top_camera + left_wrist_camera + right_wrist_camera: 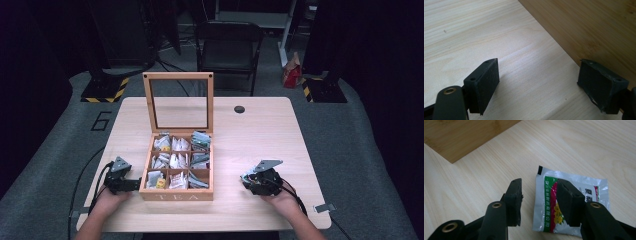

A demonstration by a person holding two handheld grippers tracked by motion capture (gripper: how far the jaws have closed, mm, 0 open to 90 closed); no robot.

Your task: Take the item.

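**Sachet on the table, right jaws straddling its edge**

Right gripper (539, 195): jaws apart, nothing clamped. In the right gripper view one jaw stands over the tea sachet (571, 202), the other over bare table (474, 182) just beside the sachet's near edge. The silver packet, with a green and red band and a yellow flower print, lies flat and apart from the box corner seen at top left. Whether the jaw tips touch the tabletop cannot be told.

Left gripper (536, 82): jaws wide apart, empty. One jaw sits close against the side wall of the tea box (584, 27), the other over plain wood. In the high view this gripper (131, 184) rests at the box's left front corner (likely there to steady it).

Outward: the tea box (176, 195) sits mid-table, glass lid (178, 102) standing upright, nine compartments holding sachets. The right gripper (248, 179) lies well to the box's right, near the front edge.

Step in hand, as I judge it: picking the loose sachet up to put it in the box.

How to do it well:
- A flat foil packet gives little to bite. Tilt the gripper so one jaw slides under the near edge, then close.
- Close on the seam margin, not the middle, as the foil may slip.
- Lift straight up before travelling toward the box.
- Keep the left gripper against the box wall so the box does not shift on insertion.
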